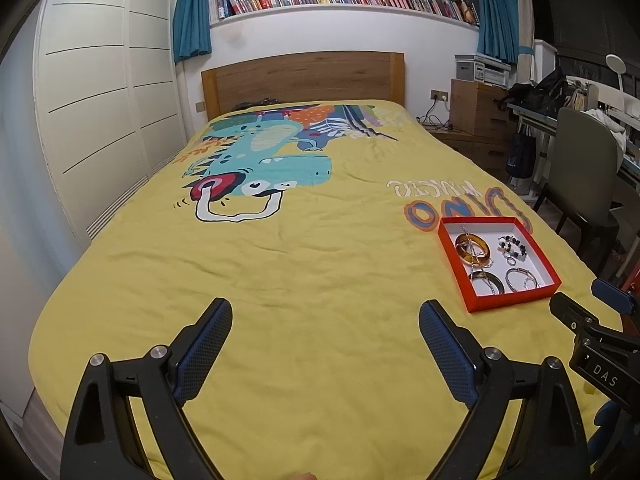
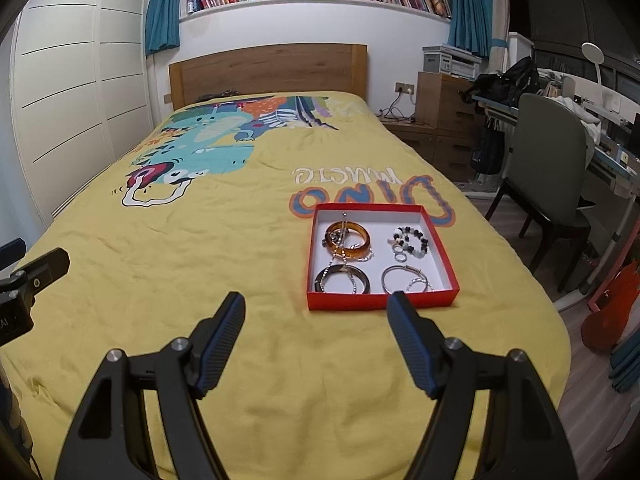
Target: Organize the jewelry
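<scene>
A red box [image 2: 380, 303] with a white inside lies on the yellow bedspread; it also shows in the left wrist view [image 1: 516, 300] at the right. In it lie an amber bangle [image 2: 347, 241], a black bangle [image 2: 342, 279], a silver bangle [image 2: 404, 279], a black-and-white bead bracelet [image 2: 410, 240] and a silver chain [image 2: 340, 256] across the bangles. My right gripper [image 2: 316, 310] is open and empty, just in front of the box. My left gripper [image 1: 326, 316] is open and empty over bare bedspread, left of the box.
The bed [image 1: 280, 260] fills both views, with a wooden headboard [image 1: 304, 76] at the far end. White wardrobe doors [image 1: 100, 120] stand on the left. A chair [image 2: 548, 168], desk and drawers [image 2: 440, 100] stand on the right.
</scene>
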Motion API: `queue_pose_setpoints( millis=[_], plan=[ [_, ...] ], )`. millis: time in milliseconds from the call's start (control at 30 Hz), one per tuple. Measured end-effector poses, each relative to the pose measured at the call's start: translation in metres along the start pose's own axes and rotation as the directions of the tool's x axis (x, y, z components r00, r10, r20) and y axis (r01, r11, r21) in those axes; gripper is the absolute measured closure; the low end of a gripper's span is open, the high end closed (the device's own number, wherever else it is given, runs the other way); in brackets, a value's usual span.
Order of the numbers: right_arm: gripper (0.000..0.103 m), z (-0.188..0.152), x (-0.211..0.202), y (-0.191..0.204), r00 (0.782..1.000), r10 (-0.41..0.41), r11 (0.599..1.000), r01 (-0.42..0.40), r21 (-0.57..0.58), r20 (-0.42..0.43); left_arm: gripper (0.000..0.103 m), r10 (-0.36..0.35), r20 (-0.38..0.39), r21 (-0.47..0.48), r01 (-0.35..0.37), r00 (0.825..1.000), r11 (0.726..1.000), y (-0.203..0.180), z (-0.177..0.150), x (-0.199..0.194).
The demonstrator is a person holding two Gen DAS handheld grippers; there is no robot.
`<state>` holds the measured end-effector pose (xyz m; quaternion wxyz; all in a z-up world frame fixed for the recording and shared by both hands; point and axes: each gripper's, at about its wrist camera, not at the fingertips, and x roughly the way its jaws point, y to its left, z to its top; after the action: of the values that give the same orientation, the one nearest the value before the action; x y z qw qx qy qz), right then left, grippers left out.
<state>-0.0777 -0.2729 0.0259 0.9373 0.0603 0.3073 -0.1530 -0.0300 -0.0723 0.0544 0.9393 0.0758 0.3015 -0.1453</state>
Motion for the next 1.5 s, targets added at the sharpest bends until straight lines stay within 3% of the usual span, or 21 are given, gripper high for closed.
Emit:
queue_pose_setpoints(
  millis=[400, 1500],
  plan=[
    [0.031, -0.004, 0.010, 0.002, 1.000, 0.004, 1.000, -0.004, -0.012, -0.027, 0.001, -0.007, -0.026, -0.004, 0.007, 1.000, 1.000, 0.004, -0.008, 0.012],
    [0.031, -0.017, 0.039, -0.005, 0.995, 0.002, 1.000, -0.002, 0.005, -0.098, 0.000, -0.008, -0.093, 0.011, 0.009, 0.996, 1.000, 0.008, -0.018, 0.036]
  ],
)
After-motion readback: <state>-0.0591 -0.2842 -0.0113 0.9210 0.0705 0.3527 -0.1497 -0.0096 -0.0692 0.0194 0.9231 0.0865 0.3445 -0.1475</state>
